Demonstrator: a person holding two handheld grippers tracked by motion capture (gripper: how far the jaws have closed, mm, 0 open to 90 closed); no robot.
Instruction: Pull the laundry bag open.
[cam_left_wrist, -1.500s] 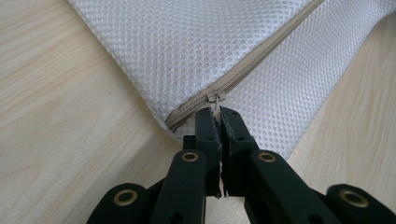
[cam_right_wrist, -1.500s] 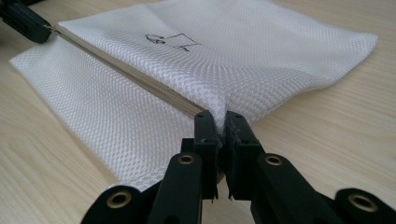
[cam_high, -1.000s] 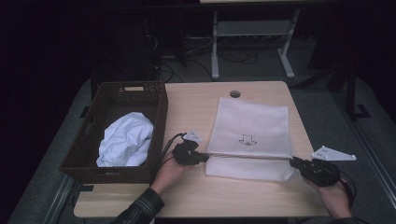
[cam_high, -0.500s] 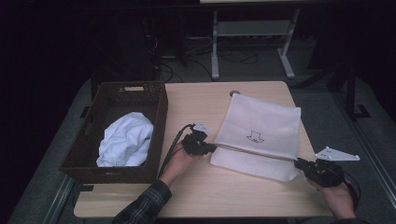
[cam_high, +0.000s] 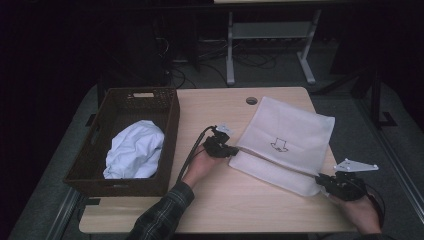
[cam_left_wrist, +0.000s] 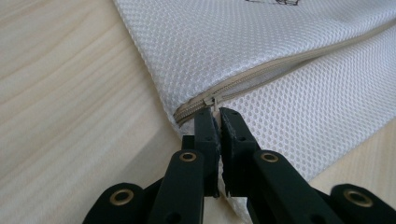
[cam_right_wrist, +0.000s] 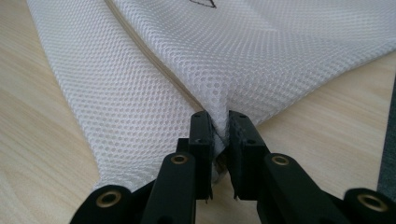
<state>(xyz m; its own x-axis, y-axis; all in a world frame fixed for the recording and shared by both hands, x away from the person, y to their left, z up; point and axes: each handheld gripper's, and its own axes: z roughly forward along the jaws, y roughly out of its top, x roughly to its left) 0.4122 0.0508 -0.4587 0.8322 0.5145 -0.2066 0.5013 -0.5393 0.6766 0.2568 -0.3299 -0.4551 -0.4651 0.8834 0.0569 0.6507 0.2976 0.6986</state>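
A white mesh bag (cam_high: 292, 131) with a small black printed mark lies slantwise on the wooden table (cam_high: 215, 107); a beige zipper (cam_left_wrist: 280, 63) runs along its near fold. My left gripper (cam_high: 231, 150) is at the bag's left end. In the left gripper view this gripper (cam_left_wrist: 218, 114) is shut on the mesh corner right below the zipper pull (cam_left_wrist: 209, 100). My right gripper (cam_high: 322, 181) holds the bag's lower right end near the table's front right. In the right gripper view that gripper (cam_right_wrist: 218, 120) is shut on a pinched fold of mesh (cam_right_wrist: 219, 100) beside the zipper line.
A dark woven basket (cam_high: 125, 96) stands at the table's left with a crumpled white cloth (cam_high: 135, 150) inside. A round cable hole (cam_high: 251, 100) sits near the far edge. Beyond the table is a dark floor with cables and a metal stand (cam_high: 270, 35).
My left gripper has moved right and away from the front edge with the bag's corner in it. The bag has swung from square to slanted. The right gripper has barely moved.
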